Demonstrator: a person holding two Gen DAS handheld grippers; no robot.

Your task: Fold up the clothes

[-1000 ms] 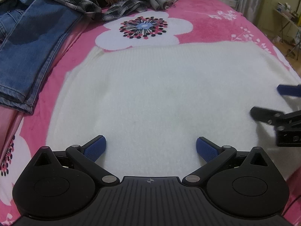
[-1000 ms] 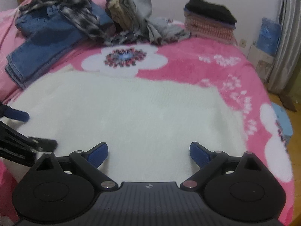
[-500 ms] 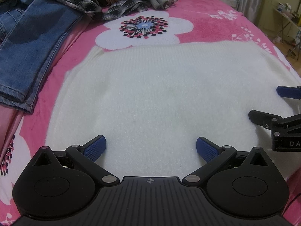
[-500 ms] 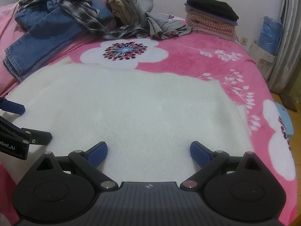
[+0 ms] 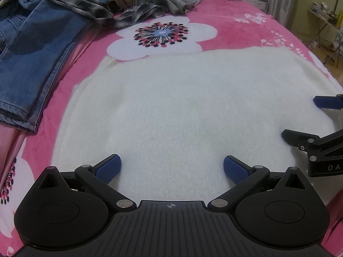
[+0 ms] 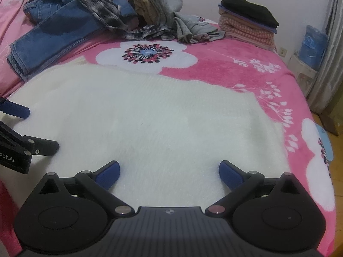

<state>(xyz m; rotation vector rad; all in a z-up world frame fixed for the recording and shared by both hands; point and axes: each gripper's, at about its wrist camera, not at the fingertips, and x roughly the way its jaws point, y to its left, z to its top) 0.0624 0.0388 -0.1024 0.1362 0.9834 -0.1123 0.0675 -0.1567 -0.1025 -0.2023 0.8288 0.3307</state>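
A white fuzzy knit garment (image 5: 193,107) lies spread flat on the pink flowered blanket (image 5: 225,23); the right wrist view shows the same garment (image 6: 160,117). My left gripper (image 5: 171,168) hovers open over its near edge, blue pads wide apart, nothing between them. My right gripper (image 6: 169,171) is likewise open above the near edge, further right. Each gripper shows in the other's view: the right gripper (image 5: 308,120) at the right border, the left gripper (image 6: 34,128) at the left border.
Blue jeans (image 5: 32,64) and a plaid shirt (image 5: 85,2) lie at the back left beside a heap of grey and tan clothes (image 6: 163,15). A stack of folded clothes (image 6: 248,21) sits at the back right. The bed edge and floor (image 6: 330,128) are to the right.
The right wrist view has tilted up and steadied, showing more of the wall and pile. In the left view the right gripper has drifted slightly right. Both grippers remain open.
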